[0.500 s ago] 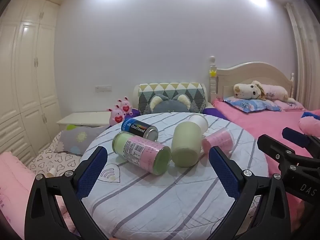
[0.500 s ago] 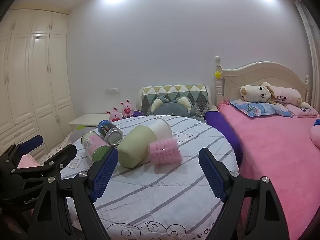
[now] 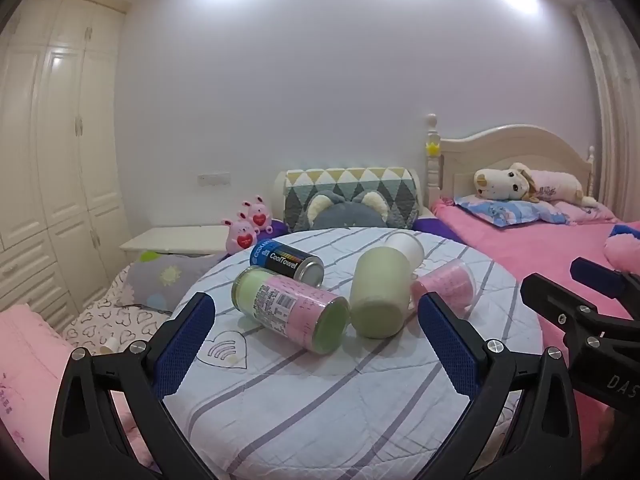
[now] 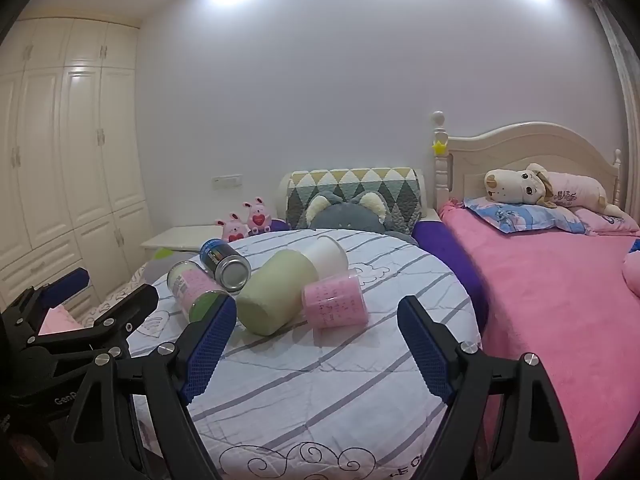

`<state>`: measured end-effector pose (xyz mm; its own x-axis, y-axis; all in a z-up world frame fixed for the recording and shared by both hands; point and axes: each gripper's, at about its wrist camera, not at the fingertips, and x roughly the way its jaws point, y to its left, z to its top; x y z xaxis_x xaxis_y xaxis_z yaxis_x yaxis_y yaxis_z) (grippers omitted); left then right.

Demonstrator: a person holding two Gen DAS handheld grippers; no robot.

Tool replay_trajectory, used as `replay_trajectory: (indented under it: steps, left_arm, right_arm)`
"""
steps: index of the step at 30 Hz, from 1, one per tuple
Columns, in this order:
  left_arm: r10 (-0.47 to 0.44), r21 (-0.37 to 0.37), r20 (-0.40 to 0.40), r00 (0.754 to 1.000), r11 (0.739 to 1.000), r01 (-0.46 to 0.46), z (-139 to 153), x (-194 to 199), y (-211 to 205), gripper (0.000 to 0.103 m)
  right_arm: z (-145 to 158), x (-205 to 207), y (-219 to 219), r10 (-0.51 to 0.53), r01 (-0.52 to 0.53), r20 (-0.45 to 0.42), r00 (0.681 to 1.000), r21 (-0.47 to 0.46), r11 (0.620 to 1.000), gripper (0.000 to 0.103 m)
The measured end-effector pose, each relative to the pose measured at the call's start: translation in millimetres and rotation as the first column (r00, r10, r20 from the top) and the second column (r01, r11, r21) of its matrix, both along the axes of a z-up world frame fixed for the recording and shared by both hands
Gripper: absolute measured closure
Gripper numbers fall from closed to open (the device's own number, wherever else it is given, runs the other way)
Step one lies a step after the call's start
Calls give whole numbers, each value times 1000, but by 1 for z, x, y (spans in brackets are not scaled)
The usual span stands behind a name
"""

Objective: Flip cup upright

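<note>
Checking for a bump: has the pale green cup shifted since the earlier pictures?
No. The pale green cup lies on its side against the pink cup, same spot on the striped cloth.

White wall (image 3: 320, 100), cream wardrobe (image 3: 60, 160), pink bed (image 4: 560, 280).

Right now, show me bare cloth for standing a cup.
Free: the striped tablecloth between the pink cup and both open grippers, and right of that cup. Crowded: the far left, where green cup, jar and can cluster.
</note>
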<state>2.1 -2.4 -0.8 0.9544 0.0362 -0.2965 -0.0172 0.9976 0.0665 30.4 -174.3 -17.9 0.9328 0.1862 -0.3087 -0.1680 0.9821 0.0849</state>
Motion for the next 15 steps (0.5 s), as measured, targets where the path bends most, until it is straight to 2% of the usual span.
replay_trajectory:
  steps: [9, 15]
  left_arm:
    - [-13, -25, -4, 1000, 1000, 13, 0, 0, 2, 0]
    - [-15, -30, -8, 1000, 999, 15, -1, 3, 3, 0]
  right_arm:
    - [-2, 0, 1, 2, -2, -24, 1000, -7, 1000, 19]
    - [0, 1, -3, 20, -19, -45, 999, 26, 999, 19]
